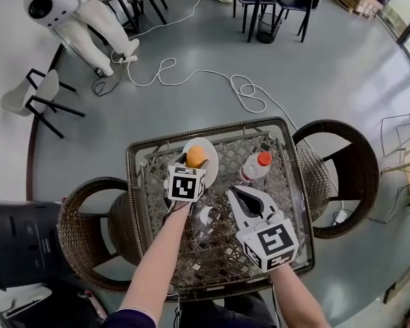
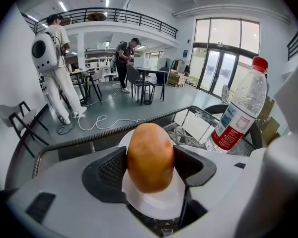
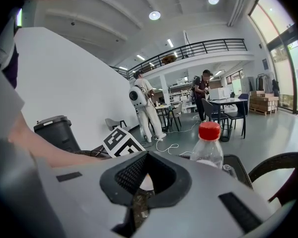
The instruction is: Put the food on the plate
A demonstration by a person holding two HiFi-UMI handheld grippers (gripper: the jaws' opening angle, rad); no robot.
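An orange-brown oval piece of food [image 1: 196, 156] sits between the jaws of my left gripper [image 1: 195, 162], which is shut on it. It hangs just over the white plate [image 1: 210, 161] at the back middle of the wicker table [image 1: 287, 203]. In the left gripper view the food [image 2: 150, 157] stands upright between the black pads [image 2: 109, 170], with the plate [image 2: 156, 205] right beneath it. My right gripper [image 1: 235, 194] is nearer the table's front right, its jaws closed together and holding nothing. In its own view the right gripper [image 3: 145, 155] points toward the bottle.
A clear water bottle [image 1: 255, 167] with a red cap lies right of the plate; this bottle [image 2: 241, 108] is close by my left gripper. A small white object [image 1: 206, 216] lies between my arms. Wicker chairs [image 1: 89, 217] [image 1: 348, 176] flank the table. A black bin [image 1: 20, 241] stands at left.
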